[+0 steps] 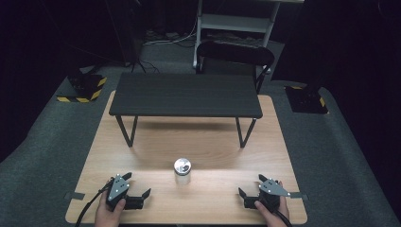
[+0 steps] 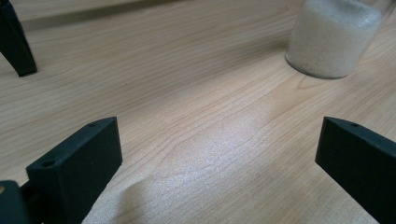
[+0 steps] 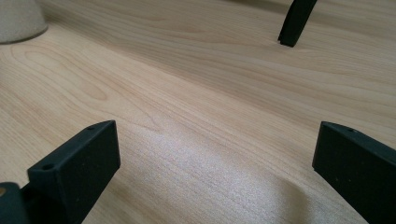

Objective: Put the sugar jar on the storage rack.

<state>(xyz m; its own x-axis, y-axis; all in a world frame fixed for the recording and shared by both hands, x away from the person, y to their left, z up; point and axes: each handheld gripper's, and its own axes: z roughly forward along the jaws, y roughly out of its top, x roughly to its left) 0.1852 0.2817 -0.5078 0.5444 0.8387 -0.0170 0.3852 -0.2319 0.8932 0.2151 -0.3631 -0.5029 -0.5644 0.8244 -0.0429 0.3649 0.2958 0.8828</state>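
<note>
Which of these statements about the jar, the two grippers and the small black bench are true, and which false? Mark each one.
1. The jar stands upright between the two grippers. True.
2. The left gripper is shut on the jar. False: its jaws are open, with bare table between them.
3. The right gripper is open. True.
4. The jar stands on the black bench. False: it stands on the wooden table, in front of the bench.
</note>
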